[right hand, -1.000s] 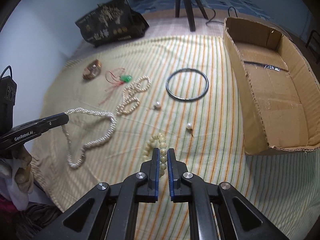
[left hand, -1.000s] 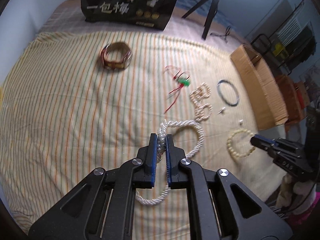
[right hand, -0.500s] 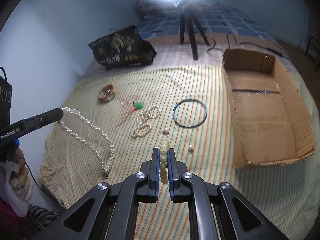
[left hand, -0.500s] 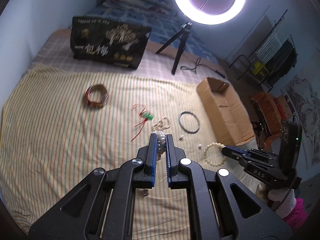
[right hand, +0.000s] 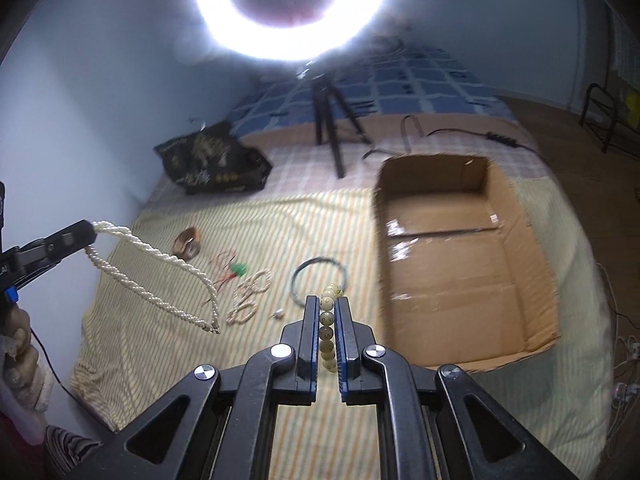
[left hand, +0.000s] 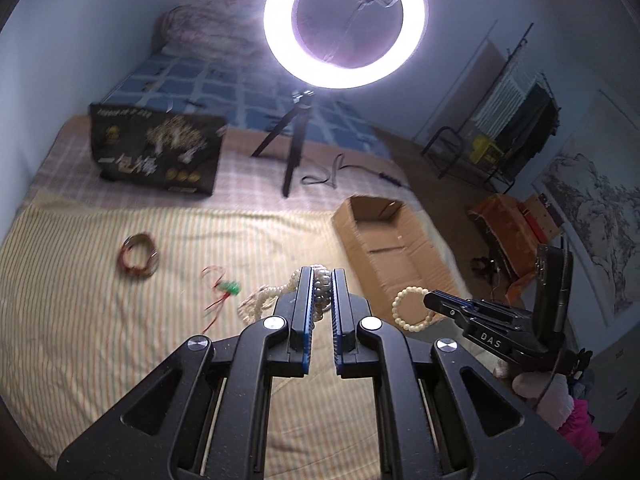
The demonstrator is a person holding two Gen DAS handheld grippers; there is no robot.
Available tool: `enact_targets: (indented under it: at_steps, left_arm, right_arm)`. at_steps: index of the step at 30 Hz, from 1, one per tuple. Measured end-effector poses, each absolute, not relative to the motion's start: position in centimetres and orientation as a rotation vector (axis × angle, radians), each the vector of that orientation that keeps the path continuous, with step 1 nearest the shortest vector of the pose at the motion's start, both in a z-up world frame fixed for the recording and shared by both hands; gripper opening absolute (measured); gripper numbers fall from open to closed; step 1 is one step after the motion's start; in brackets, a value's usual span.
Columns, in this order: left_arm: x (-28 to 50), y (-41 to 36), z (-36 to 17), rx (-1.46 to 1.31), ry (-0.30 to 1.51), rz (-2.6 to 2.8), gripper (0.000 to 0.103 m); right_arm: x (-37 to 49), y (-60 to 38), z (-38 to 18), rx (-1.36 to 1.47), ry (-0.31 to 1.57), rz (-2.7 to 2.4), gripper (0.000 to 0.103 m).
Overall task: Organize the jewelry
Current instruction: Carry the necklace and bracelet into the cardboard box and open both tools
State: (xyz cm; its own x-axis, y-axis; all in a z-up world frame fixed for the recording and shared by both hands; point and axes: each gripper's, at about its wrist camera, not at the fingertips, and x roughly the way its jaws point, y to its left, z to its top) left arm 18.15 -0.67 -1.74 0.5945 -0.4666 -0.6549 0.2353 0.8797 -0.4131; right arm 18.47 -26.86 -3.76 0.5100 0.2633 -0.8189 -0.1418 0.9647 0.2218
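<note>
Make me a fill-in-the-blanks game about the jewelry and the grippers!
1. The left gripper is shut on a twisted white ____ necklace.
2. The right gripper is shut on a pale bead ____.
3. The open cardboard box has ____ jewelry inside it.
4. The thin dark ring lies on the ____ cloth.

Missing words: pearl; bracelet; no; striped

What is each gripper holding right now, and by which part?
Left gripper: twisted pearl necklace, pinched near one end. Right gripper: cream bead bracelet, pinched across its beads.
</note>
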Motion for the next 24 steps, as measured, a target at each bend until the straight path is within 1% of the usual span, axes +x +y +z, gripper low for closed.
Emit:
enact_targets:
  at_steps: [8,14,24]
  left_arm:
    - [19.7,-5.4,0.7,-0.267,0.804,-0.492,0.006]
    - [21.1,-9.0,2.2,-0.251,0.787,-0.529,0.006]
    - [23.5,-14.9,2.8,-0.237,0.783,-0.58,0.006]
  right_arm:
    - [19.6,-32.6,-2.9,0.15,0.974,0.146,0.005]
    - [20.3,-35.6,-3.4,0.127,0.978,0.078,0.005]
    - [21.1,-38.7,-4.2,0.099,0.987,0.036,0.005]
